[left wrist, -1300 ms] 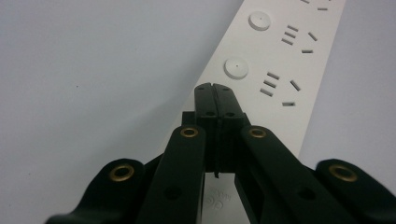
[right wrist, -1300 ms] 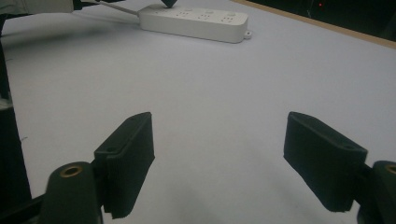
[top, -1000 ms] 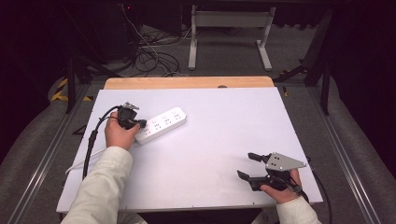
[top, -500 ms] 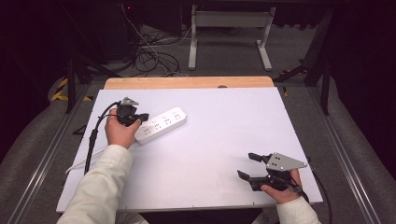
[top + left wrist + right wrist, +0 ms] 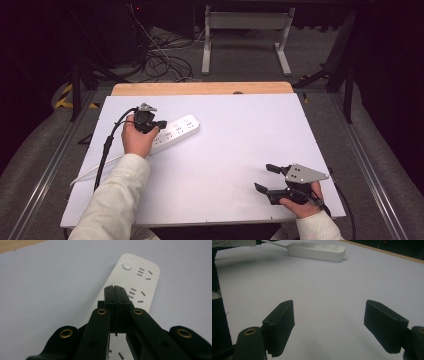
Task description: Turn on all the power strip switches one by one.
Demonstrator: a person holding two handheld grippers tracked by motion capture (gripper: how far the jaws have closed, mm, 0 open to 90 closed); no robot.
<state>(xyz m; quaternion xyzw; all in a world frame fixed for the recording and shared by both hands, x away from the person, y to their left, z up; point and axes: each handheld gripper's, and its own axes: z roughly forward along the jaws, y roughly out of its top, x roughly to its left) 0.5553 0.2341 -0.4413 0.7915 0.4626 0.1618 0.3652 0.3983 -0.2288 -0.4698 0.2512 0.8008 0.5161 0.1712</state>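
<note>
The left gripper (image 5: 115, 290) has its jaws pressed together with nothing between them, its tip poised over a round button (image 5: 116, 284) on the white power strip (image 5: 172, 131). The strip lies directly beneath and ahead of it, its long axis running on away from the tip toward a second button (image 5: 127, 265). The right gripper (image 5: 267, 178), jaws spread wide and empty, rests well apart from the strip, so pressing likely falls to the left hand (image 5: 136, 140).

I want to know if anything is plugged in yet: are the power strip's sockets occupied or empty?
Empty, as far as shown. On the power strip every visible socket is bare. The shut left gripper hovers over it and hides a few; whether it touches, I cannot tell.
</note>
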